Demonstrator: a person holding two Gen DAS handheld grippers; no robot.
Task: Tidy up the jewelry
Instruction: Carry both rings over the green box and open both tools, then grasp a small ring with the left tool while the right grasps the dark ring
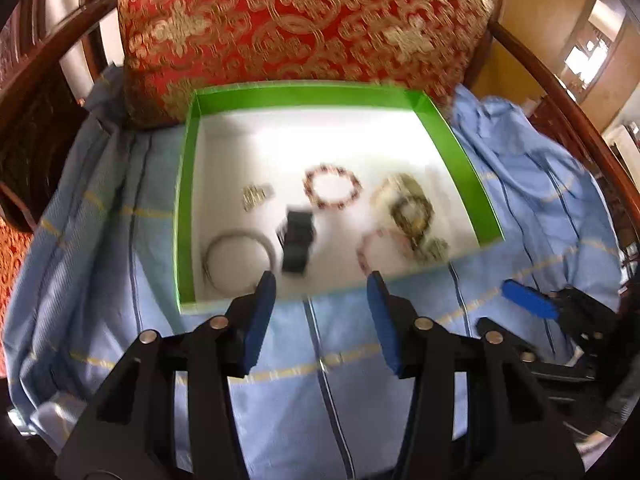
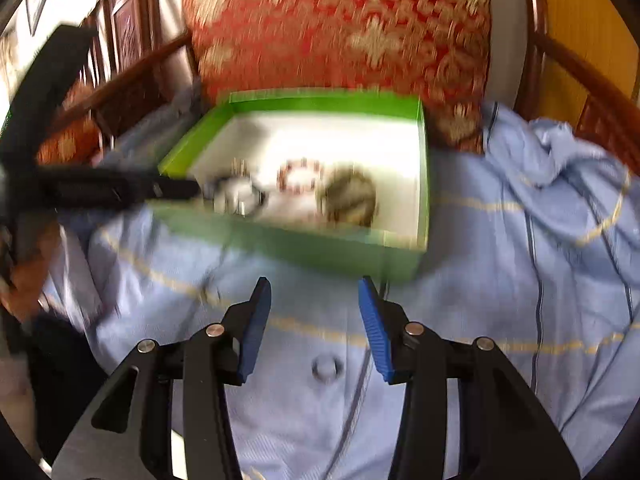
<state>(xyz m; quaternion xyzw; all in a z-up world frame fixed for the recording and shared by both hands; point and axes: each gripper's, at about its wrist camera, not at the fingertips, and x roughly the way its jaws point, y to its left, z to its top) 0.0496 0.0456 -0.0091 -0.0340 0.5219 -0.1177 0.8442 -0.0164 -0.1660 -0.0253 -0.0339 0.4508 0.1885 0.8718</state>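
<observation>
A green box (image 1: 304, 96) with a white floor sits on blue cloth. Inside lie a red bead bracelet (image 1: 332, 192), a silver bangle (image 1: 240, 258), a black blocky item (image 1: 296, 240), a small gold piece (image 1: 256, 196), a pink bracelet (image 1: 376, 244) and a heap of olive and cream beads (image 1: 408, 212). My left gripper (image 1: 320, 280) stands open at the box's near wall with nothing between its pads. My right gripper (image 2: 314, 284) is open and empty over the cloth, short of the box (image 2: 320, 248). The right wrist view is blurred; the bracelet (image 2: 300, 176) and heap (image 2: 348, 196) show.
A red and gold cushion (image 1: 304, 20) leans behind the box on a dark wooden chair (image 1: 560, 92). Blue cloth (image 1: 352, 380) with yellow and navy stripes covers the seat and bunches at the right. A small round thing (image 2: 326, 368), button or ring, lies on it.
</observation>
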